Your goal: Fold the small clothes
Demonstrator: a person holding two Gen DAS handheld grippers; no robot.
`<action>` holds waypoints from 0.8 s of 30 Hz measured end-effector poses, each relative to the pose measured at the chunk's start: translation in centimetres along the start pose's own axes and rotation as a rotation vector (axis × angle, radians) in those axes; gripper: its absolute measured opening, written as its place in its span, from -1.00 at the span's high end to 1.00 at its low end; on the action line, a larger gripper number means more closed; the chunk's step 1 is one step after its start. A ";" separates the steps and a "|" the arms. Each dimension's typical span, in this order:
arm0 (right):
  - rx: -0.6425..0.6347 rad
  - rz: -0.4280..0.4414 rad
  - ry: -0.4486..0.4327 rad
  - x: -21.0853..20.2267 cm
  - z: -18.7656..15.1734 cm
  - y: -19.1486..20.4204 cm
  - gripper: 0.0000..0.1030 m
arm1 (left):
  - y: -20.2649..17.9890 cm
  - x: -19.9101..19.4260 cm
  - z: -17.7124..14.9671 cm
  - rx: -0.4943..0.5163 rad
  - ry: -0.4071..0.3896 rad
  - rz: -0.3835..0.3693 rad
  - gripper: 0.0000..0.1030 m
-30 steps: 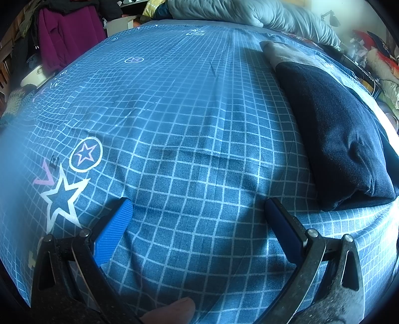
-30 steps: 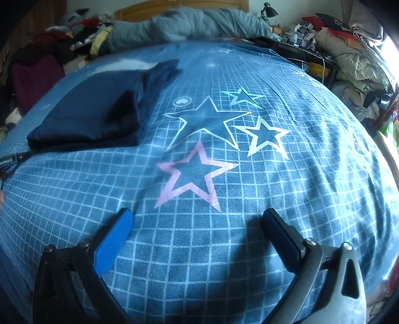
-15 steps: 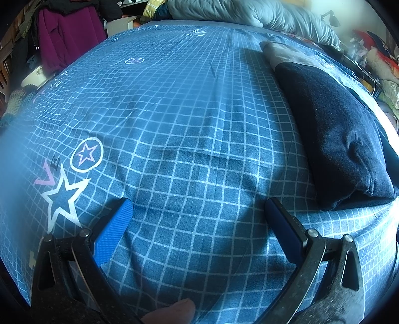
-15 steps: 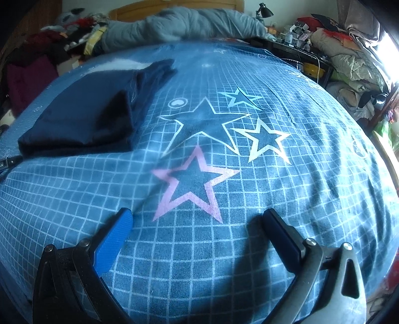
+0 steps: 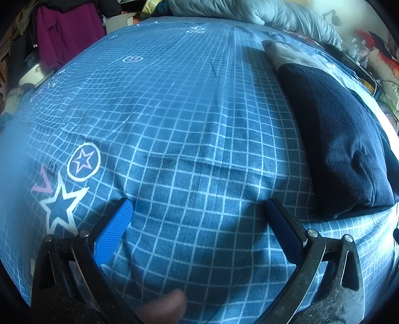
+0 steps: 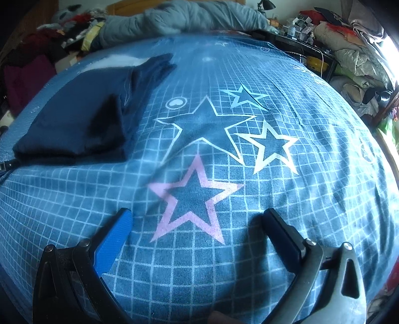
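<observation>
A folded dark navy garment [image 5: 341, 139] lies on the blue grid-patterned bedspread [image 5: 189, 119], at the right in the left wrist view and at the upper left in the right wrist view [image 6: 82, 119]. My left gripper [image 5: 198, 216] is open and empty, hovering over bare bedspread to the left of the garment. My right gripper [image 6: 197, 224] is open and empty over a pink star print [image 6: 194, 197], to the right of and nearer than the garment.
A grey duvet [image 6: 179, 20] is bunched at the head of the bed. Clothes are piled at the right [image 6: 354, 54] and a purple garment [image 5: 67, 37] hangs at the far left. The bed's edge drops off on both sides.
The right gripper's view has shifted slightly, with the navy garment sliding a little left and the star prints a little lower. The left gripper has barely moved.
</observation>
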State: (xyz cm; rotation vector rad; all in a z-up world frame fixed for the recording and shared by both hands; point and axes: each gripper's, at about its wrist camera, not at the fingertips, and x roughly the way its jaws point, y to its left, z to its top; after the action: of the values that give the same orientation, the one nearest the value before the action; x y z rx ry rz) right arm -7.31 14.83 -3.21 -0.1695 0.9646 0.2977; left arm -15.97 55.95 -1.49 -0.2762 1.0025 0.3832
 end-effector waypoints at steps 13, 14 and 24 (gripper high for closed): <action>-0.066 -0.076 -0.228 -12.9 4.1 5.4 -1.00 | -3.2 -13.1 0.8 0.113 -0.262 -0.011 -1.00; -0.068 -0.075 -0.257 -14.4 4.4 6.2 -1.00 | -3.8 -15.9 0.6 0.118 -0.330 -0.028 -1.00; -0.109 -0.009 -0.426 -25.5 5.4 12.1 -1.00 | -6.3 -32.2 -1.1 0.119 -0.656 -0.031 -1.00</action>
State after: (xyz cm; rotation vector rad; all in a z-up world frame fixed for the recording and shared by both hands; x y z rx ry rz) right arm -20.57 23.31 20.85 -0.2006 0.5263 0.3613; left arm -29.56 43.92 25.83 -0.0463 0.3736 0.3509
